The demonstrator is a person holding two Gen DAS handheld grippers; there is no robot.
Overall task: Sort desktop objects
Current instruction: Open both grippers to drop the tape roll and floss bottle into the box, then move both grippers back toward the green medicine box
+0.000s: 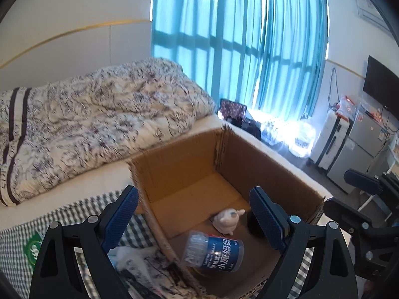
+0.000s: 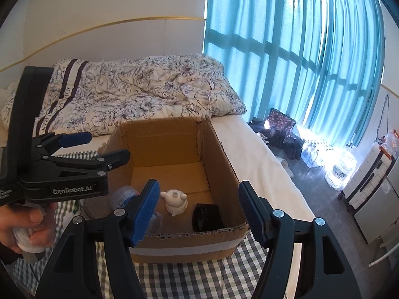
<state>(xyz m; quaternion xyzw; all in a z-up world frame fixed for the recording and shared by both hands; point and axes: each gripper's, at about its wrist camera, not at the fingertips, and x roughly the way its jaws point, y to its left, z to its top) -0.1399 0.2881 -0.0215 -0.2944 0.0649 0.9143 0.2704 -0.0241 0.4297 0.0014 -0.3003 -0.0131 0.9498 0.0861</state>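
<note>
Cardboard box [image 2: 174, 226] was found standing open-topped on the checked cloth [image 2: 199, 274] of the table, directly ahead of and below both tools. Three sorted items were seen on its floor: a clear bottle with a blue label [image 1: 212, 251] lying on its side at the near left corner, its long axis running roughly across the box in the left wrist view; a small white figurine [image 2: 175, 201] upright near the middle; a black round container [image 2: 207, 214] tipped on its side to the figurine's right.

Left tool [image 1: 194, 219] was held above the box's near left wall, jaws apart, nothing between the pads. Right tool [image 2: 199, 211] was held above the near front wall, jaws likewise apart and empty. The left tool was judged nearer to the bottle, the right nearer to the black container.

Loose items still outside the box, a crumpled clear wrapper [image 1: 134, 256] and a green packet [image 1: 32, 249], were noted on the cloth left of the box, on the left tool's side. The next pick was therefore judged to fall to the left hand [image 2: 27, 226], leftward and downward from the box wall.

A bed with a floral quilt [image 2: 139, 94] lay behind.
</note>
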